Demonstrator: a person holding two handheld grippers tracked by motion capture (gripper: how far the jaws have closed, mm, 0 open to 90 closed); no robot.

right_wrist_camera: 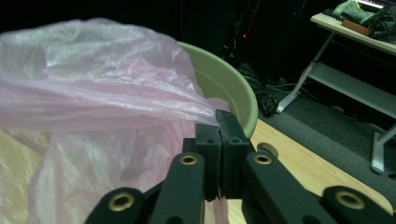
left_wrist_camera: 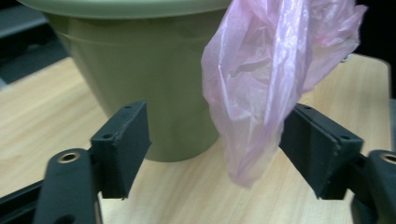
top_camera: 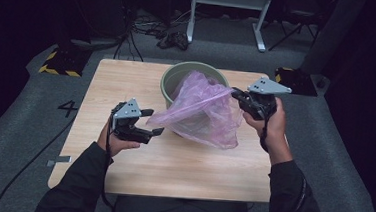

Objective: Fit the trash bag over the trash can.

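We are at a pale wooden worktop (top_camera: 172,160) set on grey carpet in a dark room, with a white table frame (top_camera: 228,8) and a tangle of cables on the floor beyond its far edge. The largest thing on the worktop is a green tub (top_camera: 172,82), standing toward the far side, about midway across. A thin pink plastic bag (top_camera: 203,112) spills out of the tub's mouth and drapes down over its near wall, reaching the wood in front. Our right tool (top_camera: 235,93) sits at the tub's right, raised above the worktop, its jaws clenched tight on a gathered edge of the bag, so the film stretches taut from the tub toward it; the right gripper view shows the pads (right_wrist_camera: 219,140) pressed together with the pink film pinched at their tips. Our left tool (top_camera: 155,123) is near the left of the tub, low over the wood, with its jaws released and standing well apart. In the left gripper view a hanging fold of the bag dangles between them, just beside the right-hand pad (left_wrist_camera: 310,144), ungripped.
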